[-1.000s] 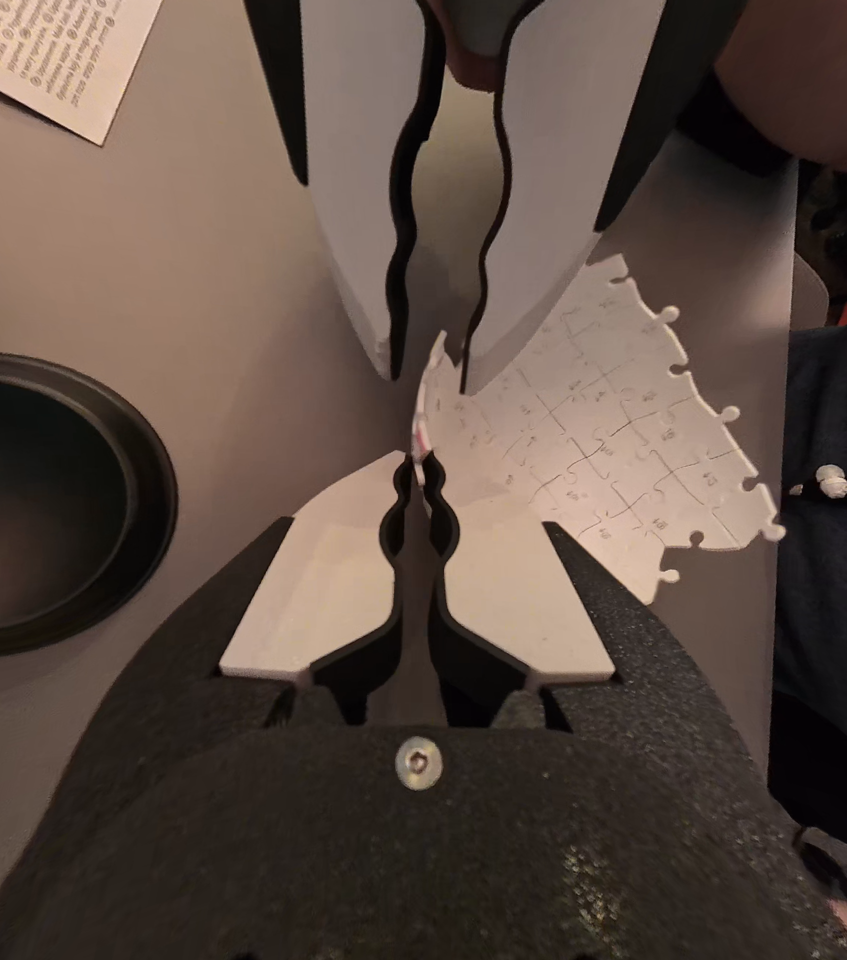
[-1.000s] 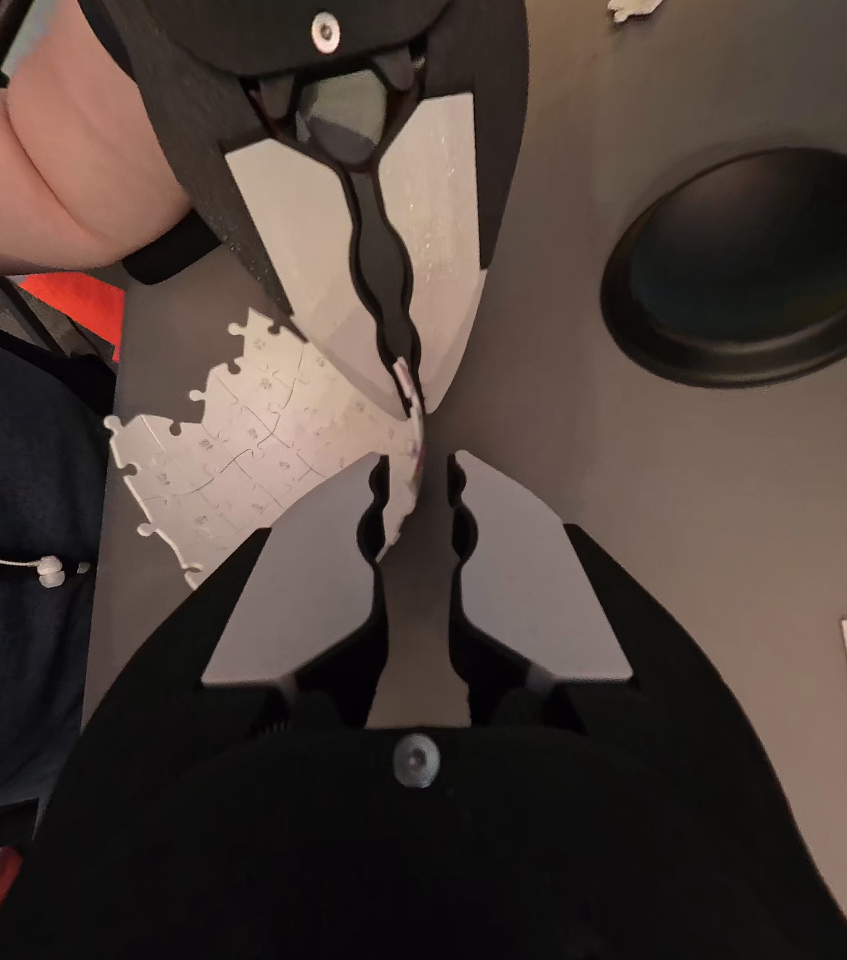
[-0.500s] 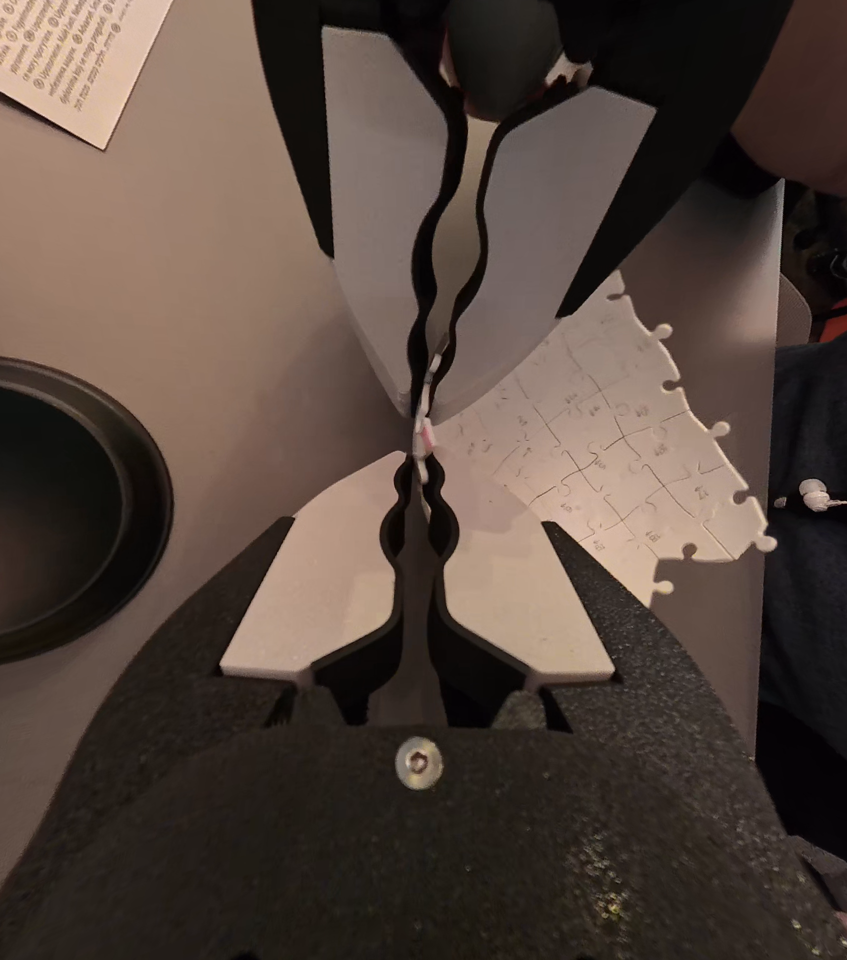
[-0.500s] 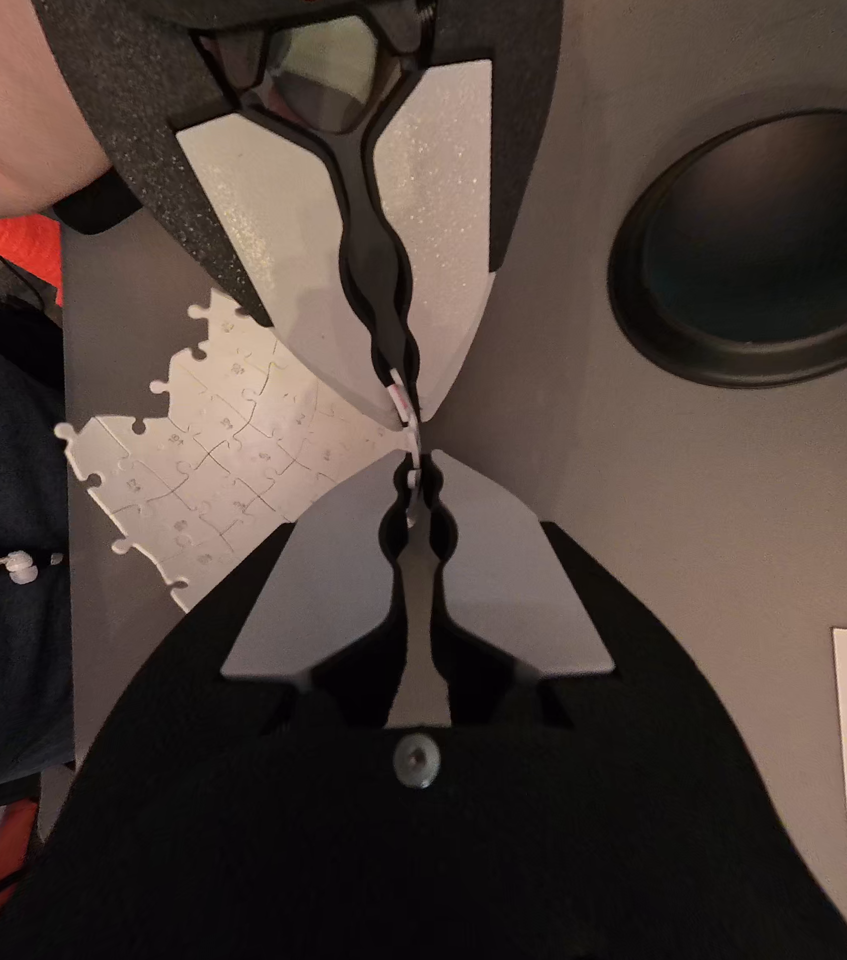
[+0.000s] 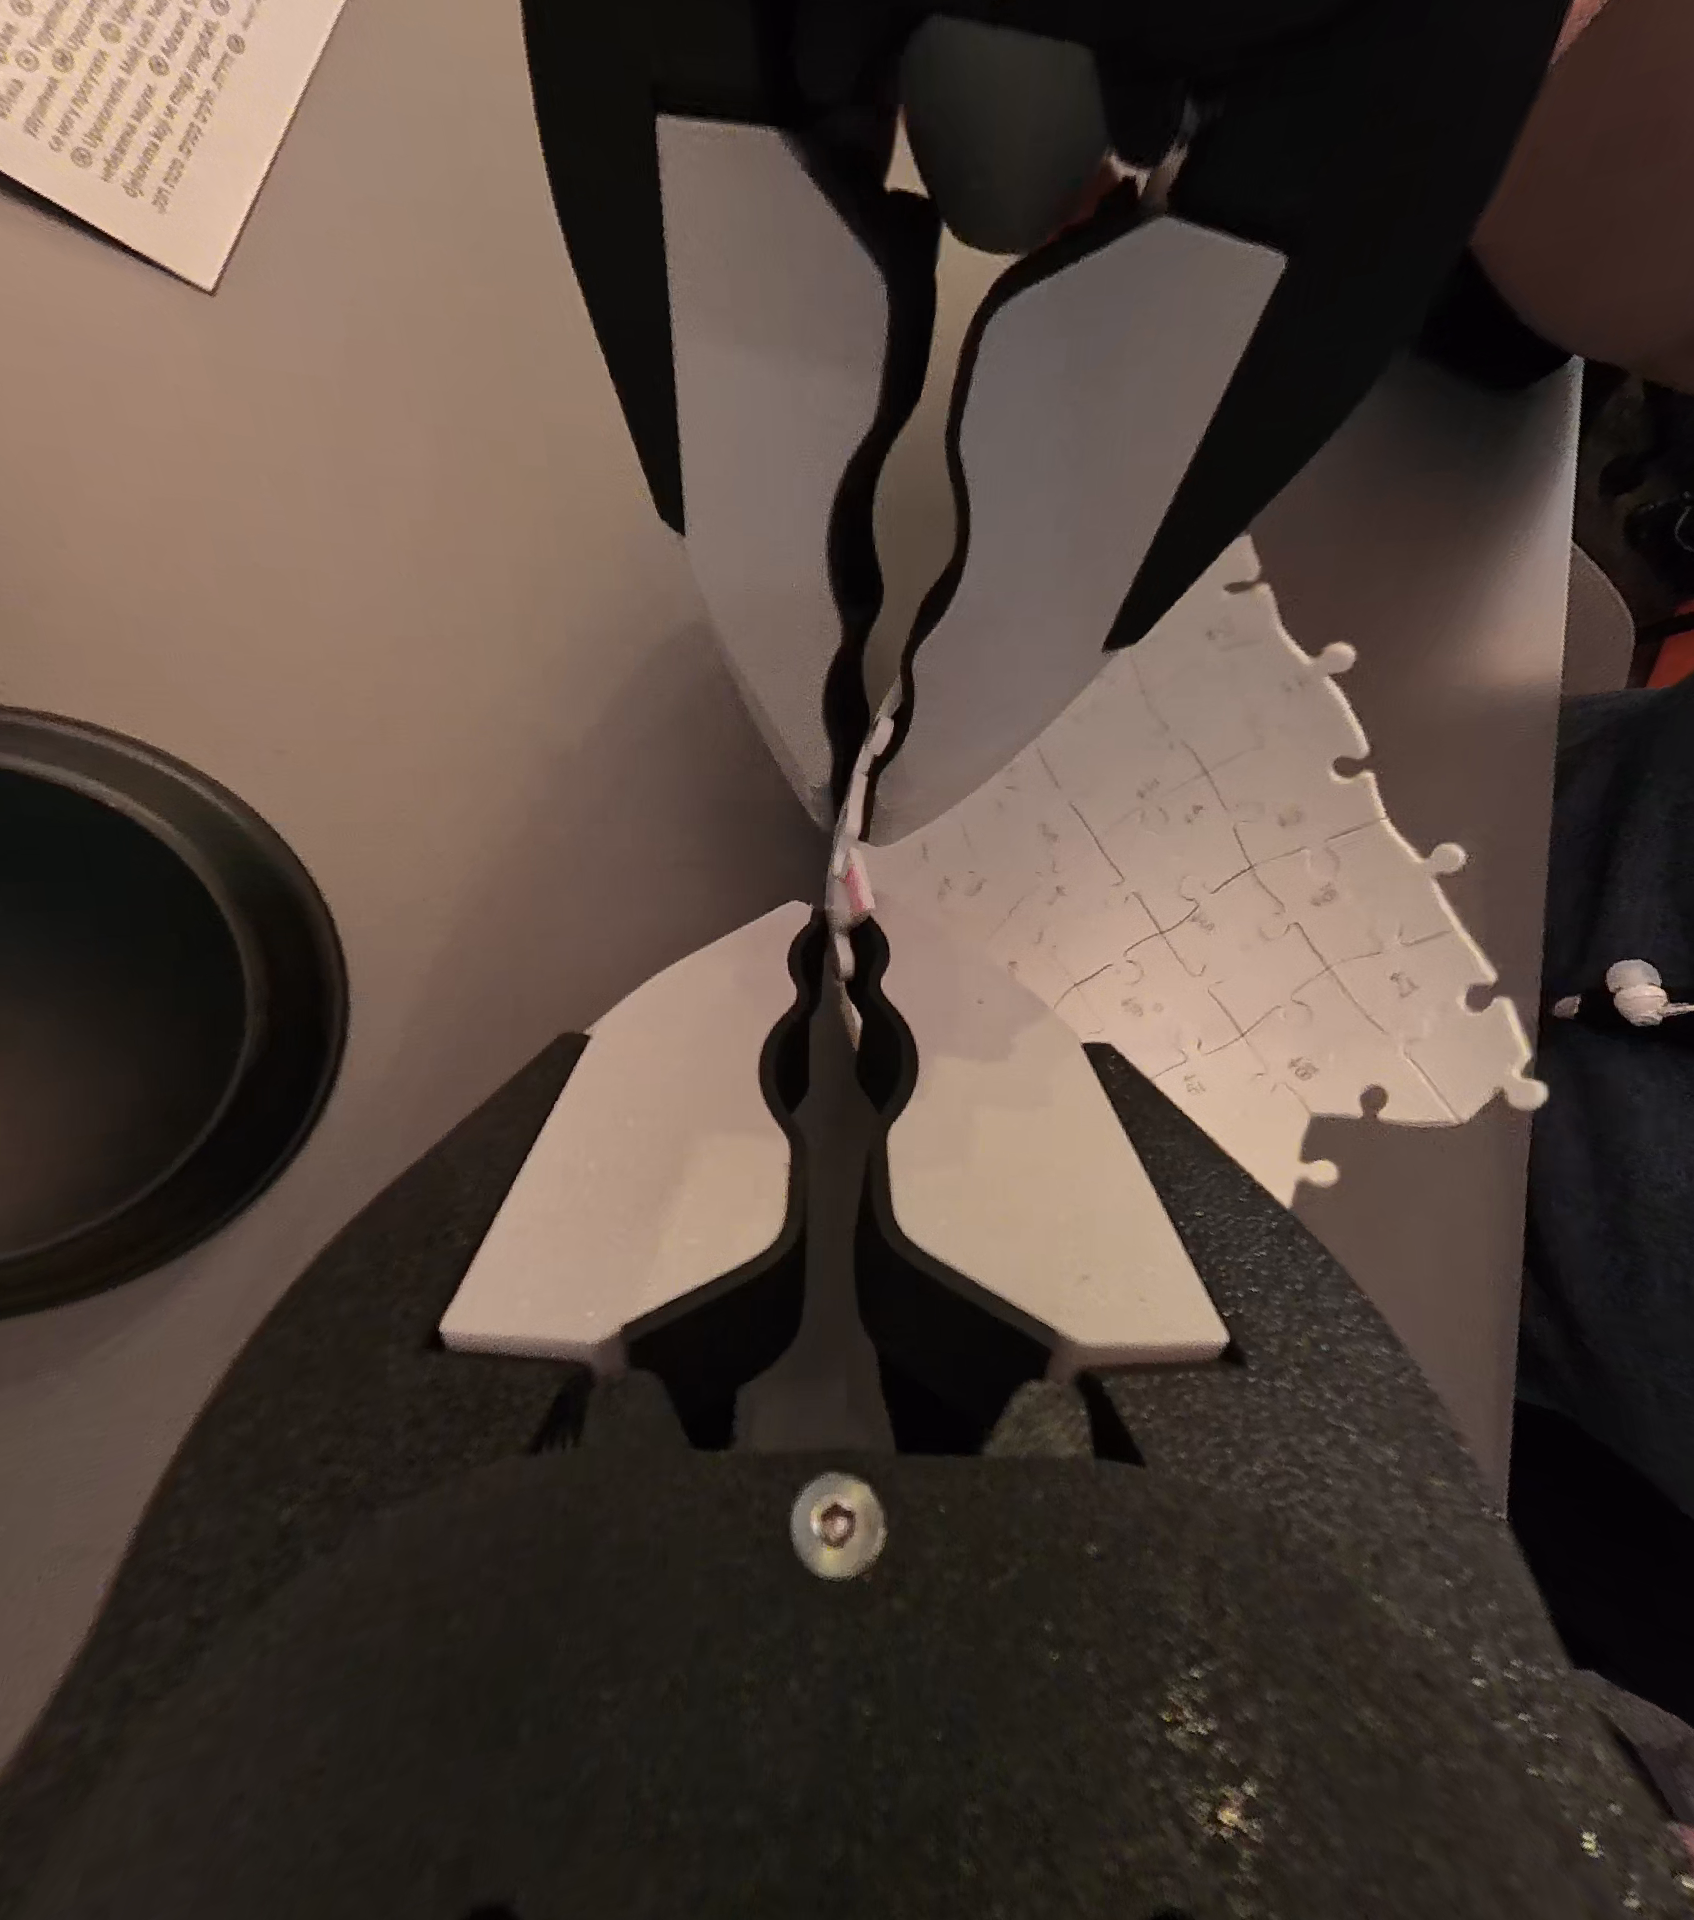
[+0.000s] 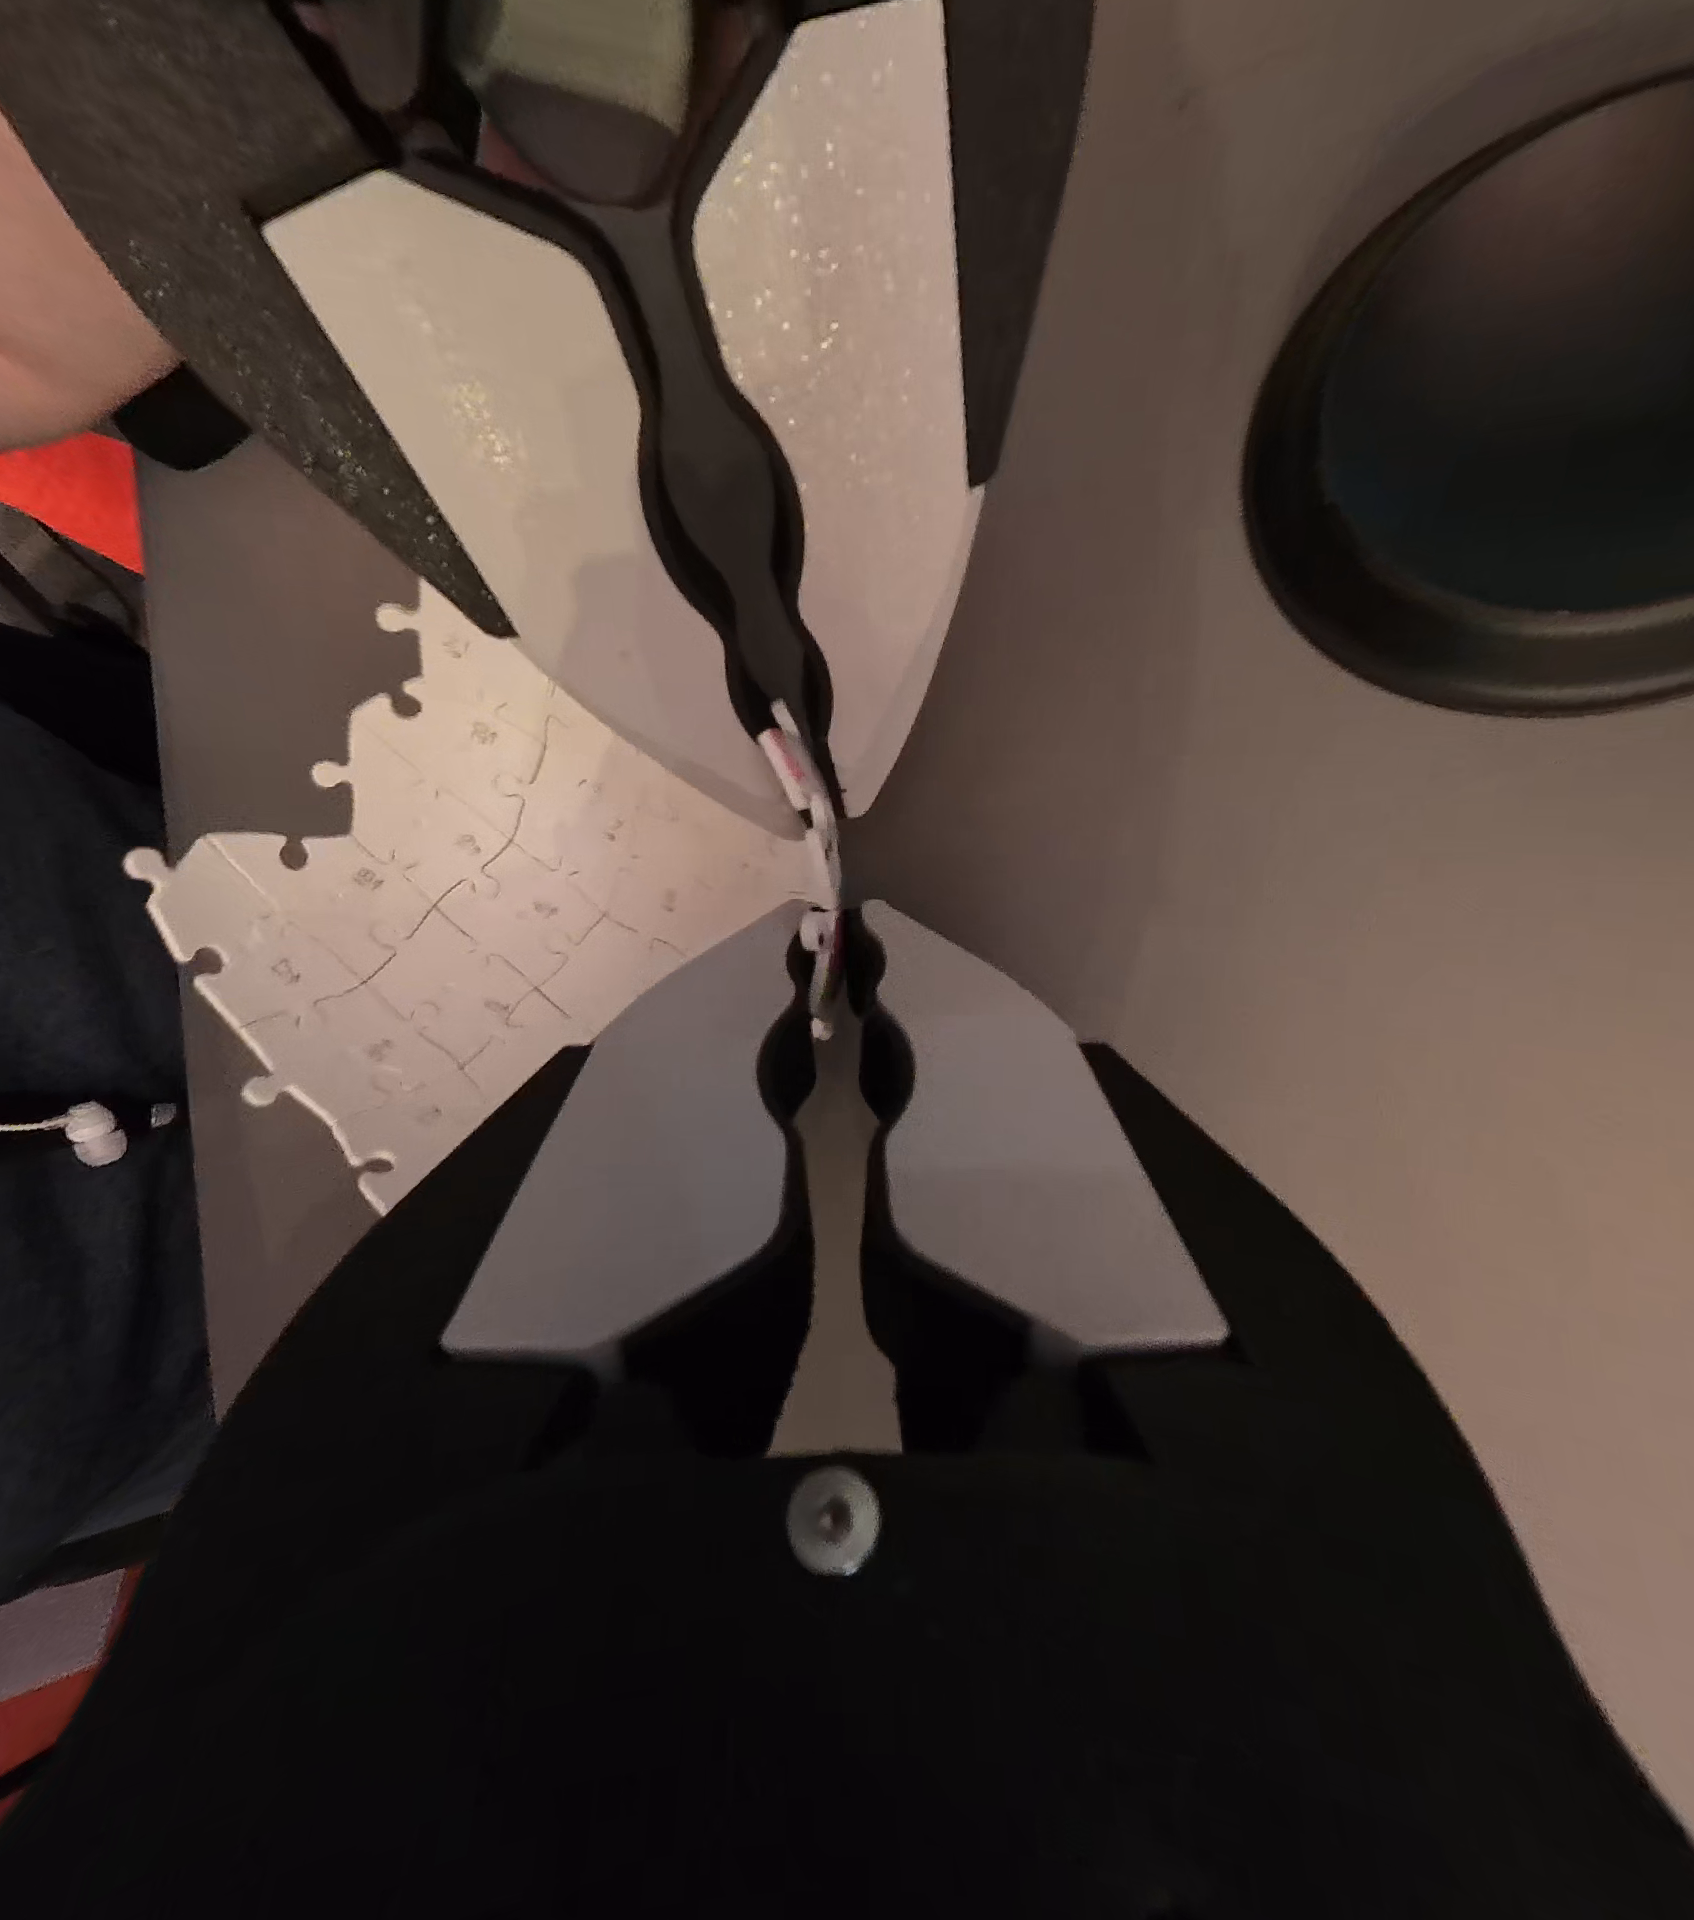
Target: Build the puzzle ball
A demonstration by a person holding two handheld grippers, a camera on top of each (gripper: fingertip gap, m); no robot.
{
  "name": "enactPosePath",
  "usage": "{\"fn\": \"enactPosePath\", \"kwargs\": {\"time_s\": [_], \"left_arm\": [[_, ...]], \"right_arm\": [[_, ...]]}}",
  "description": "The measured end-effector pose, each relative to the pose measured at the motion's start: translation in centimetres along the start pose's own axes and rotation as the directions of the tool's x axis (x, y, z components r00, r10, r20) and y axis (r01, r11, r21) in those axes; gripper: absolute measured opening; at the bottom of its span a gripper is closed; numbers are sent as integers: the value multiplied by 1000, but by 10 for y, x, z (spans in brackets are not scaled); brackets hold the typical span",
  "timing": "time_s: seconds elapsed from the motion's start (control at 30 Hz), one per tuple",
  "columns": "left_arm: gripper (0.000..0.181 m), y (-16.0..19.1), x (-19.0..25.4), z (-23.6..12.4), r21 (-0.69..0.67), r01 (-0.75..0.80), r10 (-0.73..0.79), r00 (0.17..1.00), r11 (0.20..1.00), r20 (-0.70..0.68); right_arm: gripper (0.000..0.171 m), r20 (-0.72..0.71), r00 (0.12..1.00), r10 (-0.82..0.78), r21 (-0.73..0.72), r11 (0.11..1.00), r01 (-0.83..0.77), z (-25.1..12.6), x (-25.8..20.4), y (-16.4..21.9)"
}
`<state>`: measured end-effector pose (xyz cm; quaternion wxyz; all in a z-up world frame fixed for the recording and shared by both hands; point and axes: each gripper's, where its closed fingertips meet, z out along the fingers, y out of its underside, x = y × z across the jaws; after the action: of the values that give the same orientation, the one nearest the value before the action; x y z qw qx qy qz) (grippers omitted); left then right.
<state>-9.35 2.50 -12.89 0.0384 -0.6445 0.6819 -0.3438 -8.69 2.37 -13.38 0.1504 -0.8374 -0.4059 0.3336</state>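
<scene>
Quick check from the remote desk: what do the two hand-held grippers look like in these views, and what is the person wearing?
Both match: the left hand-held gripper and right hand-held gripper each have a black, grainy-textured body, one silver screw at its centre, and two pale grey fingers tapering to points, with wavy black inner edges. No cables show. The person wears a dark blue top with a white drawcord.

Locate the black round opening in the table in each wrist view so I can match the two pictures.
Left wrist view: the black round opening sits at the left edge, mid-height, cut off by the frame.
Right wrist view: it lies at the upper right, also cut off by the frame.
Shared landmark: the joined puzzle section, curving out from the two gripper tips towards the person's dark clothing.
</scene>
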Motion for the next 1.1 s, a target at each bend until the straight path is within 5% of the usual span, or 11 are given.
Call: {"fn": "enactPosePath", "kwargs": {"time_s": [0.17, 0.23, 0.4, 1.1], "left_arm": [[3, -1, 0, -1, 5, 7, -7, 1000, 1000, 2], [3, 0, -1, -1, 1, 10, -10, 1000, 1000, 3], [3, 0, 0, -1, 2, 10, -10, 1000, 1000, 3], [3, -5, 0, -4, 31, 17, -17, 1000, 999, 12]], "right_arm": [[7, -14, 1000, -7, 24, 1000, 7, -1, 1, -2], [35, -27, 999, 35, 19, 999, -34, -1, 6, 3], [5, 66, 996, 59, -10, 998, -58, 5, -3, 14], [7, 82, 993, 87, 36, 995, -90, 0, -3, 11]]}}
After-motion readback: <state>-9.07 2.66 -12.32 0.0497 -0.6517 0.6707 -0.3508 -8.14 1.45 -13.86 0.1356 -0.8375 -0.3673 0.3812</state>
